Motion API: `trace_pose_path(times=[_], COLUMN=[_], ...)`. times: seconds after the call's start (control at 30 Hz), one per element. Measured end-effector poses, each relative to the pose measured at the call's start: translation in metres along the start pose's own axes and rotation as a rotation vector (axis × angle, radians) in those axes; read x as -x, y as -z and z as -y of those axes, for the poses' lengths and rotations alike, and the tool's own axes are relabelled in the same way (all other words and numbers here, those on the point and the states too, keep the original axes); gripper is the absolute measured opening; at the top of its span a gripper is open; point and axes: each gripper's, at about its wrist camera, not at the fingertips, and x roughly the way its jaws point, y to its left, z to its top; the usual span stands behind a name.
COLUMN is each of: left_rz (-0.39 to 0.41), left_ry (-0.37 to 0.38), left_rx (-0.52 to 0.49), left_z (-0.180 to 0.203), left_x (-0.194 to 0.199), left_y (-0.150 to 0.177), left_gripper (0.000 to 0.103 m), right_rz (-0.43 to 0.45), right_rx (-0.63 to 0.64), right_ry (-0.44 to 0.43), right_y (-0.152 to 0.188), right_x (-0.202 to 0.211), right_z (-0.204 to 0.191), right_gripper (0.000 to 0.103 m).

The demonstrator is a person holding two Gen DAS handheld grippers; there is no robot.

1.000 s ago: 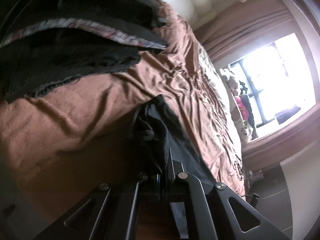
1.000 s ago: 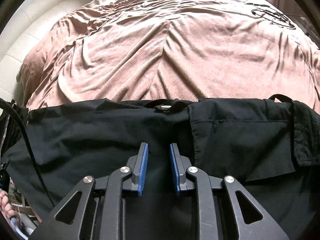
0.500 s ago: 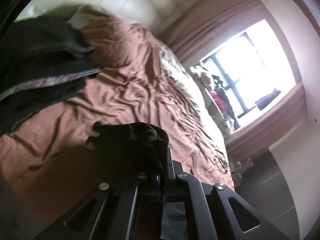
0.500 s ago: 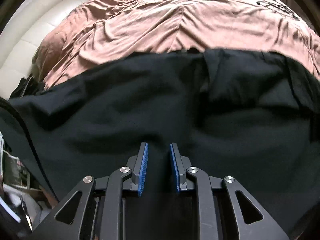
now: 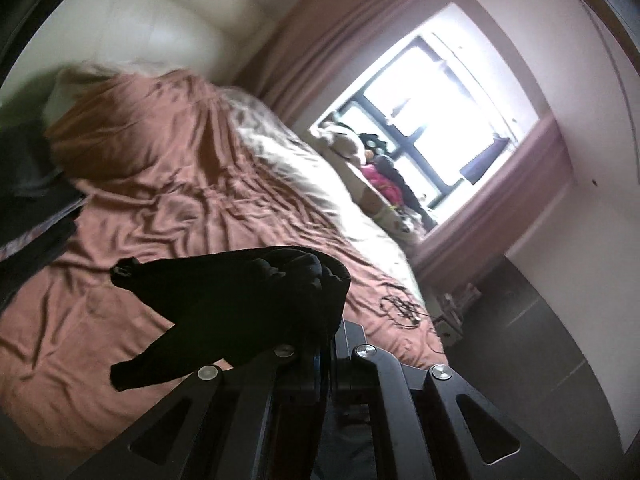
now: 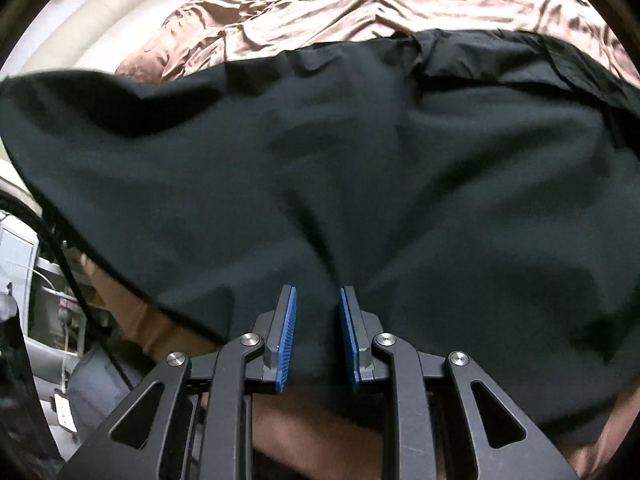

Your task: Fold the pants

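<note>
The black pants (image 6: 360, 160) hang spread across most of the right wrist view, above the brown bedspread (image 6: 360, 0). My right gripper (image 6: 318, 300) is shut on their near edge; the cloth fills the gap between the blue pads (image 6: 289, 328) and creases fan out from there. In the left wrist view my left gripper (image 5: 330, 328) is shut on a bunched end of the pants (image 5: 240, 300), held up in the air over the bedspread (image 5: 180, 160). A loose flap droops to the left of the fingers.
A pile of dark clothes (image 5: 32, 200) lies at the bed's left edge. A cream padded headboard (image 5: 140, 28), a curtained window (image 5: 432, 112) with soft toys (image 5: 380, 172) on its sill, and dark floor (image 5: 520, 320) surround the bed. A black cable (image 6: 60, 260) hangs at left.
My left gripper has risen and rolled with the bunched cloth, so more of the room shows. In the right view the pants have lifted and now cover most of the bedspread.
</note>
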Motion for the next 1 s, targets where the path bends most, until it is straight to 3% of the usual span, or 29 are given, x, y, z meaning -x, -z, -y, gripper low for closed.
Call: trace_pose_path(times=[0.13, 0.47, 0.53, 0.6, 0.67, 1.0], left_rz=[-0.003, -0.037, -0.048, -0.063, -0.077, -0.157], left_ry=[0.041, 0.148, 0.167, 0.188, 0.206, 0.295], left_rx=[-0.059, -0.188, -0.210, -0.233, -0.251, -0.326], left_z=[0.040, 0.137, 0.153, 0.171, 0.185, 0.258], left_x=[-0.007, -0.035, -0.042, -0.050, -0.057, -0.093], left_y=[-0.007, -0.009, -0.006, -0.001, 0.003, 0.036], left_gripper=[0.002, 0.003, 0.003, 0.002, 0.003, 0.003], right_rz=[0.035, 0.219, 0.254, 0.301, 0.349, 0.485], right_rx=[0.015, -0.010, -0.016, -0.025, -0.036, -0.147], right_ry=[-0.011, -0.019, -0.019, -0.017, -0.015, 0.024], right_y=[0.009, 0.016, 0.021, 0.030, 0.041, 0.101], right_x=[0.022, 0.116, 0.134, 0.153, 0.172, 0.244], right_z=[0.003, 0.040, 0.049, 0.057, 0.066, 0.118], right_gripper=[0.019, 0.020, 0.029, 0.056, 0.066, 0.066])
